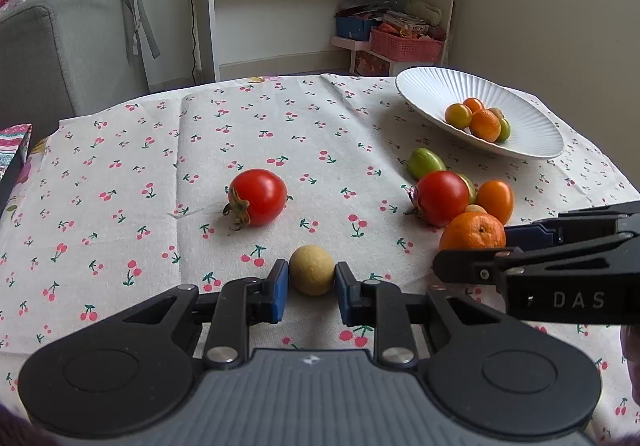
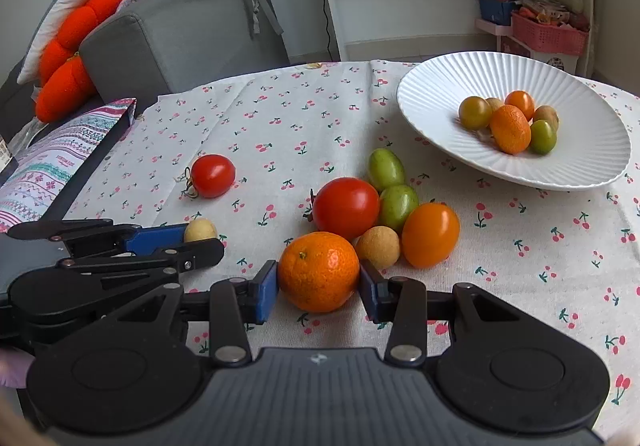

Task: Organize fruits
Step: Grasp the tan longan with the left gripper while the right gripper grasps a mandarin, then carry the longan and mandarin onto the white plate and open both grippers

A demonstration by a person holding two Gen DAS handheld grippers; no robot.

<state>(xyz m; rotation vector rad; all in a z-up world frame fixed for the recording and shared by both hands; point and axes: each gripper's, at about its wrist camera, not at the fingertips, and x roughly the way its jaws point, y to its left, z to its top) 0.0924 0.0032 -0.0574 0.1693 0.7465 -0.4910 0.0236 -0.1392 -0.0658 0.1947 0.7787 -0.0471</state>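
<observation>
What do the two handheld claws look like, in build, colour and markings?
Both match: the left claw and right claw have black linkage arms with silver pivot pins, blue pads at the tips and a ribbed grey body bearing a small white emblem. Seen side-on from the left wrist camera, the right claw's body carries white letters "DAS". No cables or sleeves show.

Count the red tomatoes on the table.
2. One red tomato lies alone on the tablecloth; the other sits in the fruit cluster, touching a green fruit. More could be hidden.

Soft, even daylight fills both views, leaving only faint shadows under the fruit on the tabletop (image 1: pixel 120 174). Fisheye distortion bends the edges, the corners darken, and focus stays sharp throughout.
</observation>
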